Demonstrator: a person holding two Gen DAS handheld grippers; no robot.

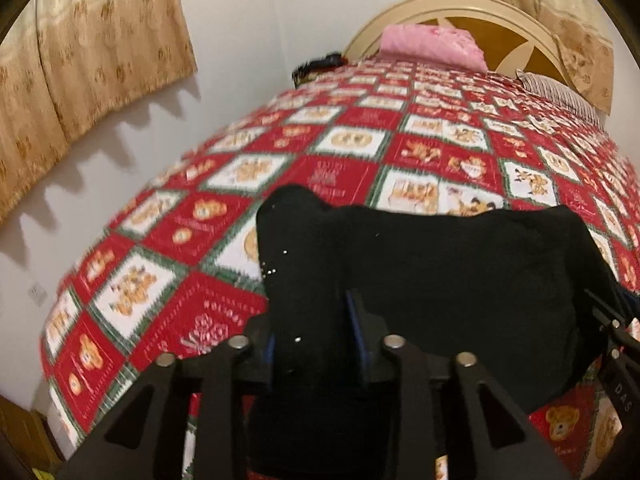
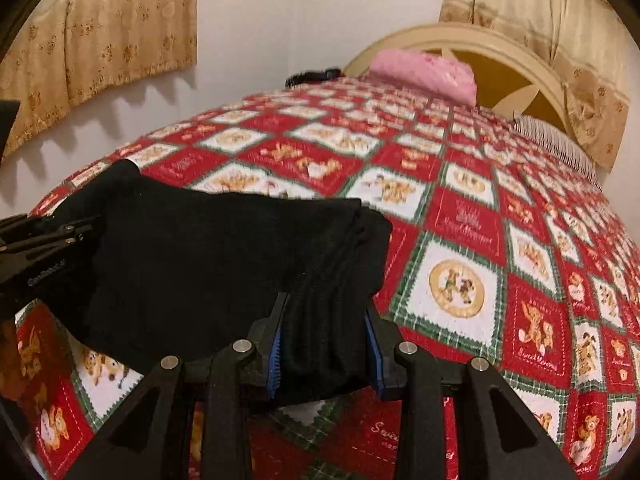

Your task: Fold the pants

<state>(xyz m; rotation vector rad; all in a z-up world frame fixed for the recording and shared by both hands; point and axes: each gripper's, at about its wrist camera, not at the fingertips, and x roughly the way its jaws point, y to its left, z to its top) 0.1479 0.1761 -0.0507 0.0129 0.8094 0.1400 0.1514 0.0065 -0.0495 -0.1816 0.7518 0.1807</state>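
The black pants (image 1: 440, 280) are held up over the bed, stretched between my two grippers. My left gripper (image 1: 314, 328) is shut on the left end of the fabric, which bunches between its blue pads. My right gripper (image 2: 326, 340) is shut on the right end of the pants (image 2: 220, 256), with several folded layers between its pads. The right gripper also shows at the right edge of the left wrist view (image 1: 612, 320). The left gripper shows at the left edge of the right wrist view (image 2: 48, 236). The lower part of the pants hangs out of sight.
The bed has a red, white and green teddy-bear quilt (image 1: 360, 152). A pink pillow (image 1: 432, 44) and a striped pillow (image 1: 560, 96) lie by the cream headboard (image 2: 480, 40). A white wall and beige curtains (image 1: 100, 60) stand to the left.
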